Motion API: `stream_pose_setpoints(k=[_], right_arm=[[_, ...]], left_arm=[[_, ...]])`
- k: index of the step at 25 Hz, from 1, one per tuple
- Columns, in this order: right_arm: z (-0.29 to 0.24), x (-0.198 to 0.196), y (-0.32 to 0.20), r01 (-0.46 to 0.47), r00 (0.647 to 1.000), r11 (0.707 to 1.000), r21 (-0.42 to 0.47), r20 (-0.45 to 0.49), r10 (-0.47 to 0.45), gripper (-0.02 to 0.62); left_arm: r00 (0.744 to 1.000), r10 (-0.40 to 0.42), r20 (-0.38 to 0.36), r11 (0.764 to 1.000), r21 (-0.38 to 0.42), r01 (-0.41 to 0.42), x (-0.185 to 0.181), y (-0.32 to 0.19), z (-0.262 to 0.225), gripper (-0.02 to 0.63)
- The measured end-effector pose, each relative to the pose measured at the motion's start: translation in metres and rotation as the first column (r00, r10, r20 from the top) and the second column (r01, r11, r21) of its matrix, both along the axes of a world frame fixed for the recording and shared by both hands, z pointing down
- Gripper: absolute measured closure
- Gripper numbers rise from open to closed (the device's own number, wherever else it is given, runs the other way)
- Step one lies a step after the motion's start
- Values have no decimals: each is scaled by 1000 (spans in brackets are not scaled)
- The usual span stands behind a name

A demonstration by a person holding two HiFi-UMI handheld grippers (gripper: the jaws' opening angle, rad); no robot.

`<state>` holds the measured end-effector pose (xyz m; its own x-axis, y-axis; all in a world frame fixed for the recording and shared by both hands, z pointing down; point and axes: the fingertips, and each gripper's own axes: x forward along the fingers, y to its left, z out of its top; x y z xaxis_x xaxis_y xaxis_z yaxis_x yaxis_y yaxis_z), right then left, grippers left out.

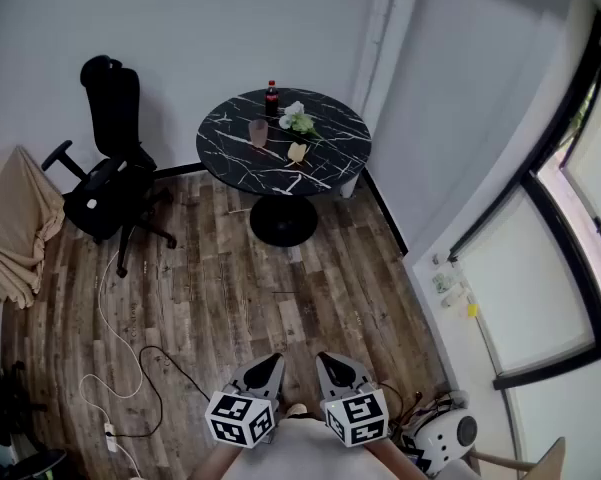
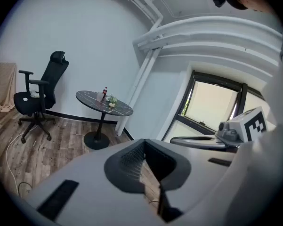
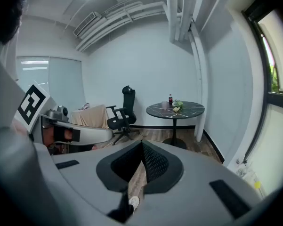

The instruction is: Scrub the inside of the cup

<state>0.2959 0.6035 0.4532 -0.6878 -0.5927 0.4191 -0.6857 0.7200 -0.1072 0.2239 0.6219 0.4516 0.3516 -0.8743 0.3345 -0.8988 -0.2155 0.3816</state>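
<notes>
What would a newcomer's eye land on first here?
A round black marble-patterned table stands far across the wood floor, carrying a pinkish cup, a soda bottle and white flowers. A black office chair sits to its left. Near the bottom edge, the left gripper and right gripper are both shut and empty.

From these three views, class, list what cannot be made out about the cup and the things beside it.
1. Cup inside: head view, too small and far to tell clean or dirty.
2. Pale item beside it: head view, too small to identify.
3. Bottle label: every view, too small to read.
</notes>
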Motion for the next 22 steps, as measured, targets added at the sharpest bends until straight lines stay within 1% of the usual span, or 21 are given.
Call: stream_pose_setpoints(k=[4, 7, 9, 12, 15, 19, 22], right_arm=[[-2, 4, 2, -30, 999, 1000, 0, 23, 30, 563], [-2, 5, -2, -52, 995, 998, -37, 86, 55, 563], [0, 3, -3, -55, 993, 997, -59, 104, 61, 561], [4, -1, -6, -35, 996, 997, -64, 76, 40, 561], [7, -3, -19, -45, 997, 997, -71, 63, 49, 561], [9, -7, -44, -77, 995, 994, -80, 59, 82, 561], [9, -16, -69, -86, 994, 994, -70, 53, 90, 561]], left_arm=[[1000, -8, -12, 1000, -8, 8, 1, 7, 0, 597], [1000, -19, -16, 1000, -3, 19, 0, 3, 0, 597], [999, -31, -19, 1000, -1, 31, -5, 0, 1, 597], [998, -51, -45, 999, -12, 51, -13, -10, 7, 596], [996, -59, -60, 998, -19, 58, -22, -30, 11, 597], [998, -31, -61, 999, -28, 29, -36, -62, 15, 597], [997, -12, -71, 999, -34, 9, -48, -88, 19, 597]])
